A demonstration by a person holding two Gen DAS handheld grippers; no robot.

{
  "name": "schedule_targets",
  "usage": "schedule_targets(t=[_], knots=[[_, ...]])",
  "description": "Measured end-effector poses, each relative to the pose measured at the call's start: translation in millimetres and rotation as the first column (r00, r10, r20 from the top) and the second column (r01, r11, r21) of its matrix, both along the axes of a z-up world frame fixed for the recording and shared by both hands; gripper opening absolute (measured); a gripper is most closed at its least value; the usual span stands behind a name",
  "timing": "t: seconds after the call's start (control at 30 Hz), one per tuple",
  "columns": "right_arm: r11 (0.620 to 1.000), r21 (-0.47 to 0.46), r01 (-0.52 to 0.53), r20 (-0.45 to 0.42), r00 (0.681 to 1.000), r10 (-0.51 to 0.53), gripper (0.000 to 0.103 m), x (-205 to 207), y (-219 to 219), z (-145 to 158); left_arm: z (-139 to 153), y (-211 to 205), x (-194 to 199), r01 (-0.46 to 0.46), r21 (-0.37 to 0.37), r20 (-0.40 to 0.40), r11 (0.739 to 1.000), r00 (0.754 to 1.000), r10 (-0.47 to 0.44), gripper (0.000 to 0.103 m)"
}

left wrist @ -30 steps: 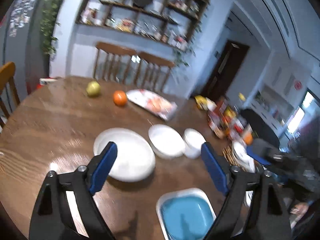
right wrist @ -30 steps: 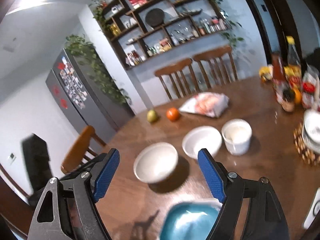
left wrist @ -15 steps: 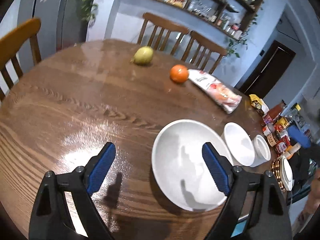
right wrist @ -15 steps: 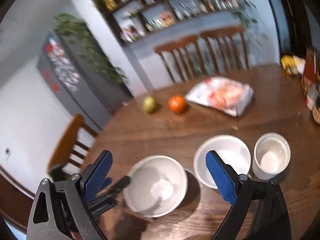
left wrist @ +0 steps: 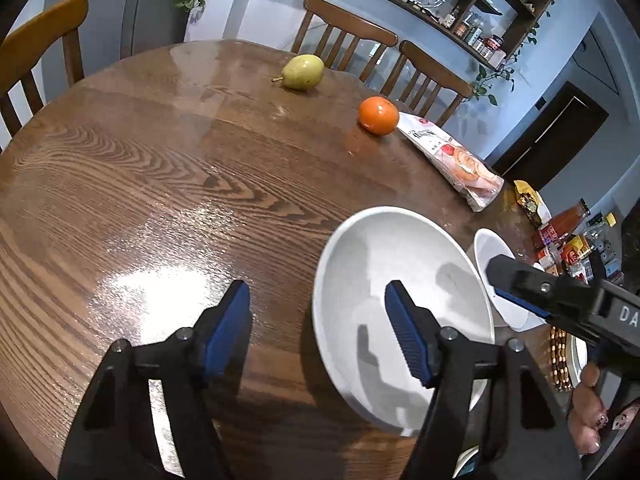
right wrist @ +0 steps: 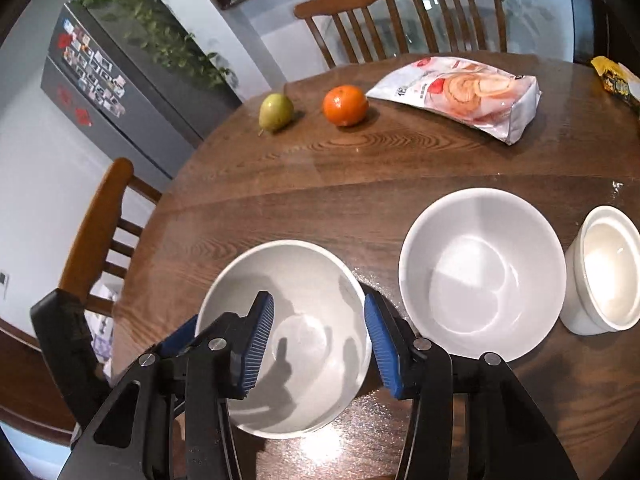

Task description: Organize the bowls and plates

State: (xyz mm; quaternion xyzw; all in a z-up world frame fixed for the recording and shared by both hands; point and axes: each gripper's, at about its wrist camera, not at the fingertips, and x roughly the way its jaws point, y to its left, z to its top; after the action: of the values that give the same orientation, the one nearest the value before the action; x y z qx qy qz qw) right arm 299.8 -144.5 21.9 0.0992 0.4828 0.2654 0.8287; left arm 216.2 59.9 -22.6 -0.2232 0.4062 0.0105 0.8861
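A large white bowl (left wrist: 400,280) (right wrist: 304,280) sits on the round wooden table (left wrist: 160,160). My left gripper (left wrist: 318,336) straddles its left rim, one finger over the table and the other inside the bowl. Its jaws are closing, and the pads stand clear of the rim. My right gripper (right wrist: 320,340) straddles the opposite rim, its left finger inside the bowl and its right finger just outside. Its jaws are closing too, with a gap still showing. A second white bowl (right wrist: 480,276) stands to the right, with a white cup (right wrist: 604,272) beyond it.
A pear (right wrist: 275,111), an orange (right wrist: 345,105) and a snack bag (right wrist: 460,88) lie at the far side of the table. Sauce bottles and packets (left wrist: 568,232) crowd the right edge. Wooden chairs (right wrist: 360,20) ring the table. A person's fingers (left wrist: 588,420) show at lower right.
Both grippers have dropped toward the large white bowl and narrowed their jaws around its opposite rims. The blue dish seen a second ago is out of view.
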Motion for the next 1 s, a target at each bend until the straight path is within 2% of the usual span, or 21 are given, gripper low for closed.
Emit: schedule_targets(t=[0.23,0.43,0.67,0.9,1.0], knots=[[0.999,0.003,-0.039,-0.045,0.998,0.039,0.051,3.8,2.2,-2.3,-5.6,5.5,3.2,-0.003,-0.029,-0.038,1.000,0.999,0.002,0.052],[0.998,-0.004,-0.061,-0.073,0.995,0.060,0.050,4.9,7.8,-7.2,-4.0,7.5,2.9,-0.002,-0.051,-0.047,0.999,0.999,-0.001,0.051],[0.999,-0.025,-0.026,-0.016,1.000,0.025,0.050,2.4,0.5,2.8,2.1,4.8,-0.4,0.010,-0.039,-0.035,0.999,0.999,-0.012,0.051],[0.995,-0.032,-0.096,-0.079,0.993,0.093,0.051,4.5,17.1,-12.1,0.3,-2.5,-0.3,0.072,-0.064,-0.051,0.995,0.996,-0.075,0.051],[0.992,-0.045,-0.114,-0.068,0.992,0.111,0.051,1.1,21.5,-12.4,1.6,-5.8,-0.8,0.095,-0.078,-0.052,0.992,0.994,-0.099,0.051]])
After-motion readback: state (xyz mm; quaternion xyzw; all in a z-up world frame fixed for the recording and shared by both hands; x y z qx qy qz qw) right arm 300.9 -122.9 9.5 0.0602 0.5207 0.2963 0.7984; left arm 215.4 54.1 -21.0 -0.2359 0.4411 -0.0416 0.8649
